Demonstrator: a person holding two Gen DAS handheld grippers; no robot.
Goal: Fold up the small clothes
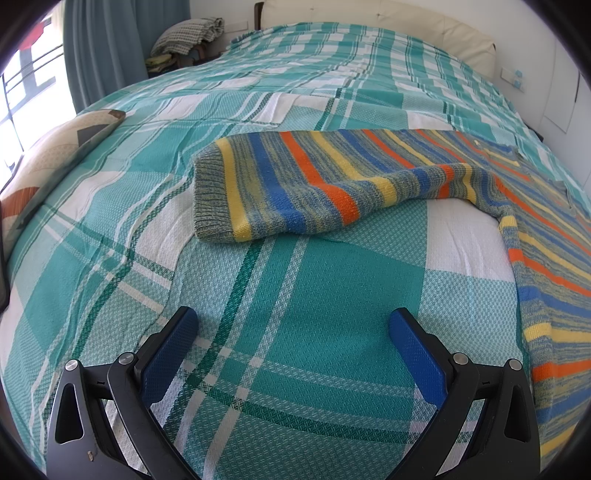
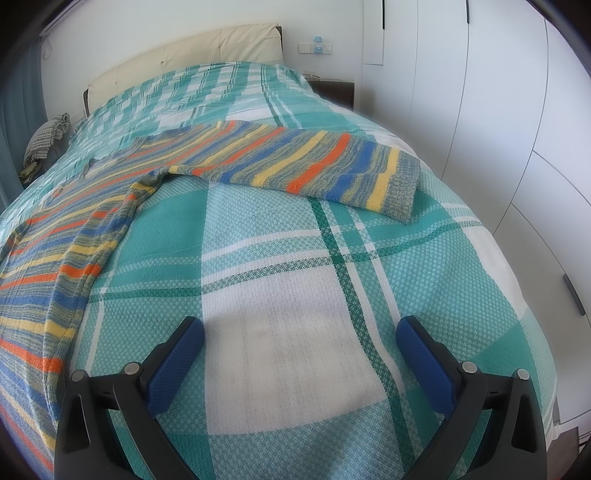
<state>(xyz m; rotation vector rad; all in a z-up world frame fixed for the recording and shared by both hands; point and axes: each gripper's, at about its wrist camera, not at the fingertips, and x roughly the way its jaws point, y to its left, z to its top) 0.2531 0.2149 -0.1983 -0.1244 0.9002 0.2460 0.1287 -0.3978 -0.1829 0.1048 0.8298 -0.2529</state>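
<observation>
A striped knit sweater in blue, orange, yellow and grey lies flat on the bed. In the left wrist view its left sleeve stretches out to the left, cuff at the far end. My left gripper is open and empty, above the bedspread in front of that sleeve. In the right wrist view the sweater body lies at left and its other sleeve stretches right. My right gripper is open and empty, above the bedspread short of that sleeve.
The bed is covered by a teal and white plaid bedspread. A patterned pillow lies at its left edge. Folded textiles sit by the curtain. A cream headboard, a nightstand and white wardrobe doors stand at right.
</observation>
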